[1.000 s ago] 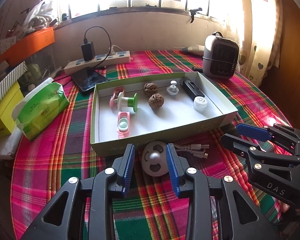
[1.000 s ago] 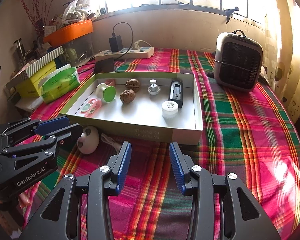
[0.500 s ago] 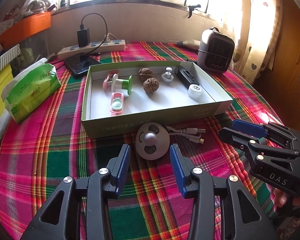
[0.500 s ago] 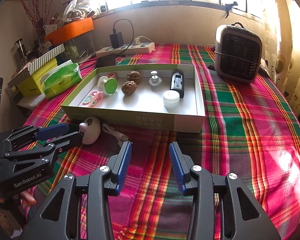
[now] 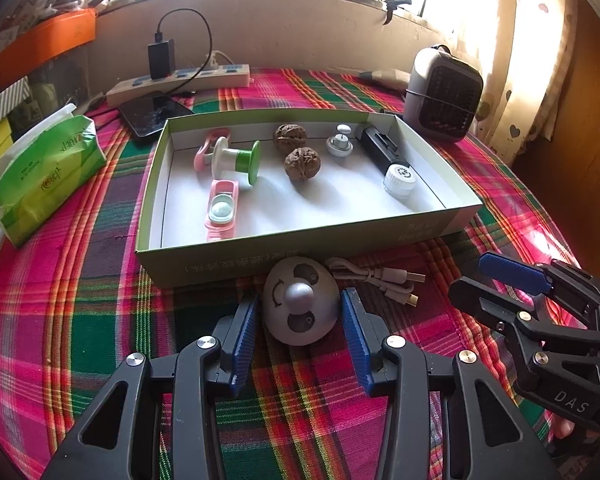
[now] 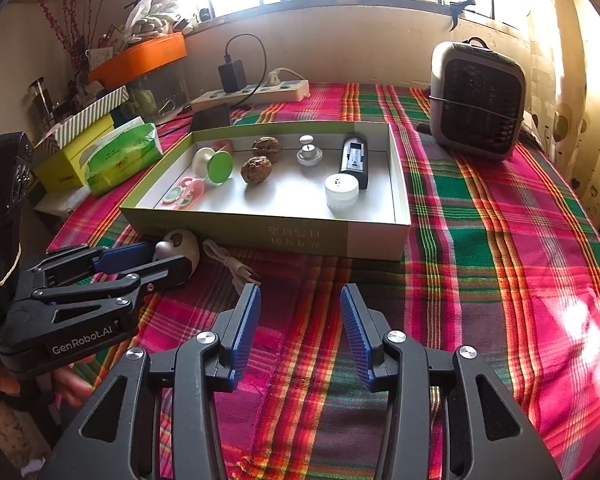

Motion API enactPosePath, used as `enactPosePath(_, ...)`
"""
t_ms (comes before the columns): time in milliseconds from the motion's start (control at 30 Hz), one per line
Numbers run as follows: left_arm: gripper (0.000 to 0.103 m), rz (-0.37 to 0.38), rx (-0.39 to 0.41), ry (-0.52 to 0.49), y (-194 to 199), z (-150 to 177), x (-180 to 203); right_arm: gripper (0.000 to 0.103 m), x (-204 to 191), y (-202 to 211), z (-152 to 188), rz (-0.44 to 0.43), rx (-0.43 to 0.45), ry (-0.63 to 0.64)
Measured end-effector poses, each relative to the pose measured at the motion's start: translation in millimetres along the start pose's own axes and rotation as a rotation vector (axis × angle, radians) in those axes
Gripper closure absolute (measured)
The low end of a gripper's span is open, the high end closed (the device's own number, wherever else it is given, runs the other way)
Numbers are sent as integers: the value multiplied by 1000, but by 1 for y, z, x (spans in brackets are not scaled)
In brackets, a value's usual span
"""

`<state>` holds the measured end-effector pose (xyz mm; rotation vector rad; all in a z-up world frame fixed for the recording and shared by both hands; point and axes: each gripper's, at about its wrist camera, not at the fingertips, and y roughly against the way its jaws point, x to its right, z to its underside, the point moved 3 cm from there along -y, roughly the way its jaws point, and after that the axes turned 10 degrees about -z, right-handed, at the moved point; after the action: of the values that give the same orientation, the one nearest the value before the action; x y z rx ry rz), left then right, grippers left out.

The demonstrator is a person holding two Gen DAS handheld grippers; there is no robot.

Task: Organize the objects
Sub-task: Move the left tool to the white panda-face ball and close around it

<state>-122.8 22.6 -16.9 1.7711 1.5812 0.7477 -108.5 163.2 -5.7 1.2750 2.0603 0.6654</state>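
Over the last second the left tongs (image 5: 298, 322) open wider and sink toward the counter (image 5: 80, 320), so the round panda-faced gadget (image 5: 300, 306), which lay ahead of the blue pads, now sits between them, with a gap on each side. The grasp looks ready to close, and the green tray (image 5: 220, 268) waits just beyond the tips. The right tongs (image 6: 300, 330) have also been opening, apart and empty, off to the left tongs' right.

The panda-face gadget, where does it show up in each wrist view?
Left wrist view: panda-face gadget low centre, between the open left hand-held gripper's fingers.
Right wrist view: left of middle, partly hidden by that gripper.
Shared landmark: green box's front wall, just behind it.
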Motion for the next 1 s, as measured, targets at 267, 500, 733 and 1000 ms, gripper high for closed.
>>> enactPosePath(267,63,-12,-4,1,-3,-2,-1,55,0,-2,1,1,-8,-2)
enactPosePath(500,67,-2,-5,36,-1,0,-11,55,-4,-6,-1,0,-19,10)
enactPosePath(733,67,9,-7,55,1,3,-19,55,-17,-12,-5,-14,-29,53)
enactPosePath(1000,67,-7,-4,60,5,8,-33,55,-32,-27,-10,-46,-59,101)
